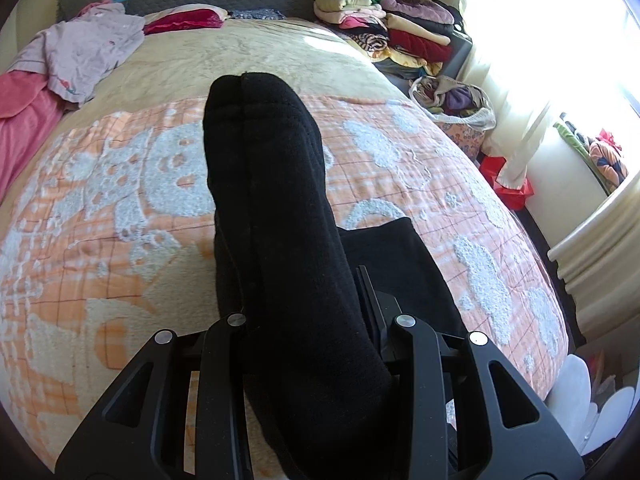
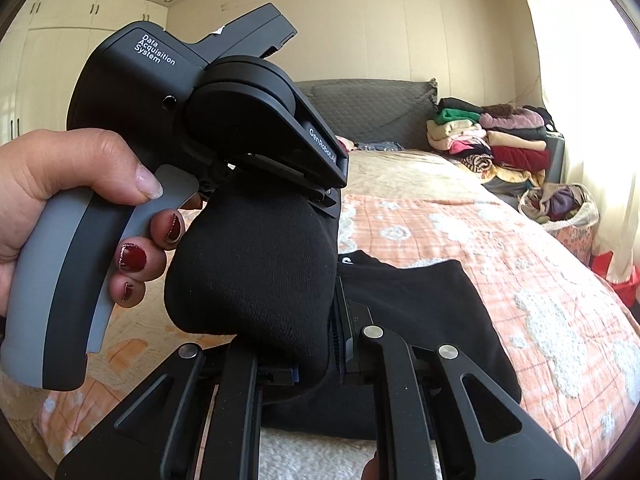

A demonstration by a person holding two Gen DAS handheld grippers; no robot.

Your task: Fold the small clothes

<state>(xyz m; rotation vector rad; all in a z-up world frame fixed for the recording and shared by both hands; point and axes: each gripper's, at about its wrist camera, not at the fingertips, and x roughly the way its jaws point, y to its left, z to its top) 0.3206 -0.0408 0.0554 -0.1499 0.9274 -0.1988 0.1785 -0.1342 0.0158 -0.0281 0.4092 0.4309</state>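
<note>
A pair of black socks (image 1: 272, 200) laid together stretches forward above the bed, toes pointing away in the left wrist view. My left gripper (image 1: 316, 320) is shut on them, its fingers mostly hidden by the fabric. In the right wrist view a hand holds the left gripper (image 2: 320, 196), which clamps the top of the doubled-over socks (image 2: 256, 272). My right gripper (image 2: 316, 344) is shut on their lower end; only its right finger (image 2: 344, 320) shows. A folded black garment (image 2: 420, 300) lies flat on the blanket just beyond.
The bed's orange and white blanket (image 1: 100, 220) spreads below. Lilac (image 1: 80, 48) and pink (image 1: 20, 112) clothes lie at its far left. A stack of folded clothes (image 1: 384, 28) and a bag of clothes (image 1: 452, 100) sit at the far right, by the bright window.
</note>
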